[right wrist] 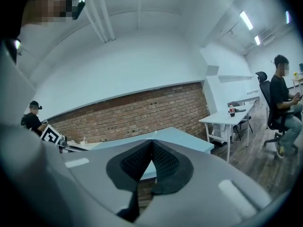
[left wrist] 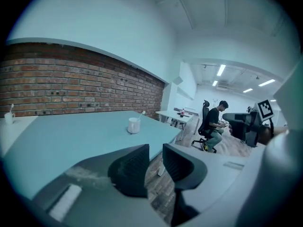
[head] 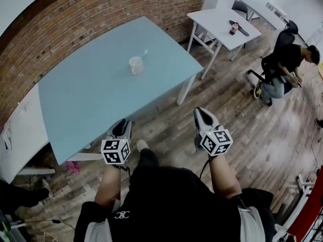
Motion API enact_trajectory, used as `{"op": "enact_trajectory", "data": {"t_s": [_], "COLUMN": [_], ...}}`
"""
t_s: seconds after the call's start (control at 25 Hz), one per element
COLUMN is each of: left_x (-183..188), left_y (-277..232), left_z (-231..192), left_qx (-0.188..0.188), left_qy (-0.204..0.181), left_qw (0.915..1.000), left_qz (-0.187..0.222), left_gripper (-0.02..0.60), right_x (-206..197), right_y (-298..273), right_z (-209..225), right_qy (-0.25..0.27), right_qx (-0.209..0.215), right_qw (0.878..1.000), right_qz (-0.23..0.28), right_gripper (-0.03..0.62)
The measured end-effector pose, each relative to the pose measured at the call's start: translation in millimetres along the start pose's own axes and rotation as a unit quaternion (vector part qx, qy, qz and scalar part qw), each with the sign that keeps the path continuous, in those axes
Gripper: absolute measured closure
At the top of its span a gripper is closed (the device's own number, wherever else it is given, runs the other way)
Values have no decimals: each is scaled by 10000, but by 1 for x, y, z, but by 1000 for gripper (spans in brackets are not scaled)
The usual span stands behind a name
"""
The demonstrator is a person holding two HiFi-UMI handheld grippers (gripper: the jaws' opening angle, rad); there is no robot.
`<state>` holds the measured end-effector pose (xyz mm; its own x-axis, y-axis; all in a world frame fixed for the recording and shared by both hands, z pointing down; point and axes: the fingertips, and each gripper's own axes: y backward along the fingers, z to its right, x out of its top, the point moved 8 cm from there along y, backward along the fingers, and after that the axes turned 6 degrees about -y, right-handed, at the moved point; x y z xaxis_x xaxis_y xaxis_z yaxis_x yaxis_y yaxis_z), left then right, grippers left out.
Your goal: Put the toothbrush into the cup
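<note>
So, from the left: the left gripper (head: pixel 122 129) hangs over the wooden floor (head: pixel 166 116), just short of the near edge of the light blue table (head: pixel 81 102). Its jaws stand moderately apart, with nothing between the ribbed pads.

Toward the table's far side stands the white cup (head: pixel 135 64), well apart from both grippers. A slim pale stick at its far-right rim looks like the toothbrush (head: pixel 145 52). It is too small to tell whether it lies on the tabletop behind the cup or already leans inside it.

To the right, the right gripper (head: pixel 203 115) is also over the floor, off the table's corner. Its jaws are pressed together pad to pad and hold nothing.

The step in hand, I judge, is only the approach. Done well, it means coming in low over the tabletop and getting a clear look at the toothbrush before committing.

- If it lies flat, the parted left jaws should come across the handle near its middle, not along it.
- They should close beside the cup without nudging it, since a light cup may tip or slide.
- The right gripper would have to open before it could steady the cup's wall.
</note>
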<state>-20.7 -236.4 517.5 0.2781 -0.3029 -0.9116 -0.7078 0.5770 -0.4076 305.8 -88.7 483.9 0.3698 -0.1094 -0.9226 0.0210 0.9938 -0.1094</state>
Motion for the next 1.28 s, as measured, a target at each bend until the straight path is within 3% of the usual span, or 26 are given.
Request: {"op": "enact_trajectory", "data": {"t_s": [0.16, 0.36, 0.72, 1.04, 1.28], "left_x": [-25, -48, -64, -104, -143], "left_y": [43, 90, 138, 222, 304], "left_z": [41, 62, 85, 98, 98], "left_qx": [129, 270, 253, 222, 278], "left_qy": [-50, -100, -317, -368, -145], "left_qw": [9998, 9992, 9991, 9991, 9992], "left_qz": [-120, -282, -97, 49, 259], "left_gripper": [483, 483, 482, 482, 483], "right_x": [-14, -34, -58, -89, -123], "right_y": [42, 75, 125, 188, 258], "right_z": [-4, -17, -29, -81, -147], "right_qy": [-143, -389, -591, -641, -465], "right_qx": [224, 504, 443, 449, 431], "right_qw": [9996, 9978, 9970, 9967, 9977], "right_qz": [-103, -199, -215, -230, -235], "right_gripper": [585, 585, 585, 585, 585]}}
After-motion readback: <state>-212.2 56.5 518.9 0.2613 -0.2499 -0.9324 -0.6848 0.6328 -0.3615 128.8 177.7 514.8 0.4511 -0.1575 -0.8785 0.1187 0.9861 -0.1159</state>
